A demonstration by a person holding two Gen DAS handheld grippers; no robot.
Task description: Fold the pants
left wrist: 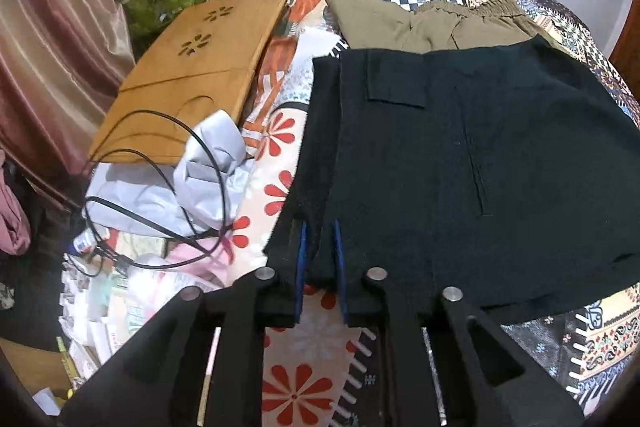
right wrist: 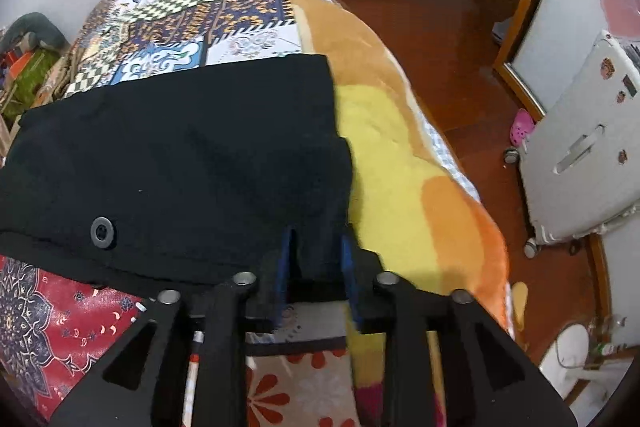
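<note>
Patchwork bedspread carries black pants, folded, their long axis across the bed. Left claw and right claw each pinch a near corner; clutter crowds the left edge, open floor lies right.

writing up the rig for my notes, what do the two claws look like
Both look alike: the left claw and right claw are matte black frames with triangular cut-outs, round silver pins at the pivots, and blue pads lining the fingers. No cables, markings or sleeves show.

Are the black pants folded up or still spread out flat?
Partly folded. The black pants lie on the bed as a short, wide block with layered edges on the left; how many folds, I cannot tell.
</note>
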